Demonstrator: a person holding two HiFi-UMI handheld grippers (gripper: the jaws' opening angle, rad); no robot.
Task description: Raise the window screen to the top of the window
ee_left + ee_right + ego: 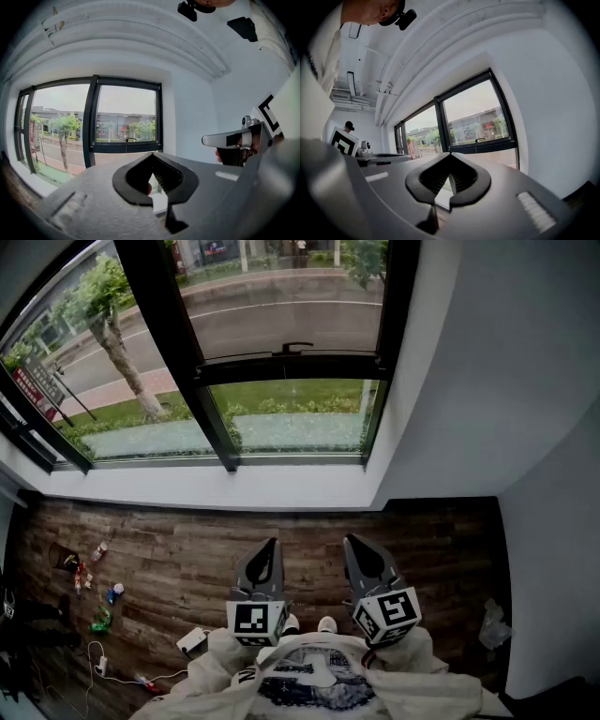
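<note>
The person wears a white long-sleeved top [417, 681] with a dark blue print [314, 686] on the chest, and white shoes [327, 623]. The grey plastic left gripper [272, 545] and matching right gripper [350, 542] taper toward their far ends, each bearing a white cube [256, 620] with black square markers at its near end

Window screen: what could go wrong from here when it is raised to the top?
The left claw and right claw are shut; unless they open first, they may only knock the small handle on the screen bar. The handle looks thin, so a claw could slip off while lifting. A cable and small items lie on the floor at the left: a possible trip.
</note>
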